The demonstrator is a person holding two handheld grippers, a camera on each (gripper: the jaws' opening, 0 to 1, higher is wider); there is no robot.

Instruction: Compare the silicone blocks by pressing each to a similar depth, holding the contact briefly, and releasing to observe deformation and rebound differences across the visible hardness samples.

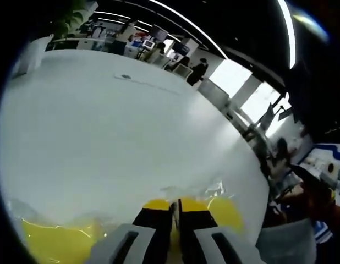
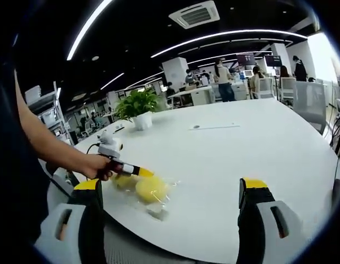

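Pressing yellow silicone blocks on round white table (image 1: 104,126).

Left gripper view: left gripper (image 1: 175,212) with jaws together, tips pushed on soft yellow silicone block in clear wrapping (image 1: 222,212). Right gripper view: right gripper (image 2: 170,190) with jaws wide apart, holding nothing; blocks near table edge, potted green plant (image 2: 138,107) beyond. Better to press straight, slowly. No readable writing.

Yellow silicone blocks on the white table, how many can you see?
2: one round yellow silicone block nearer the table edge, another yellow silicone block beside it under the left tongs. Others may be hidden.
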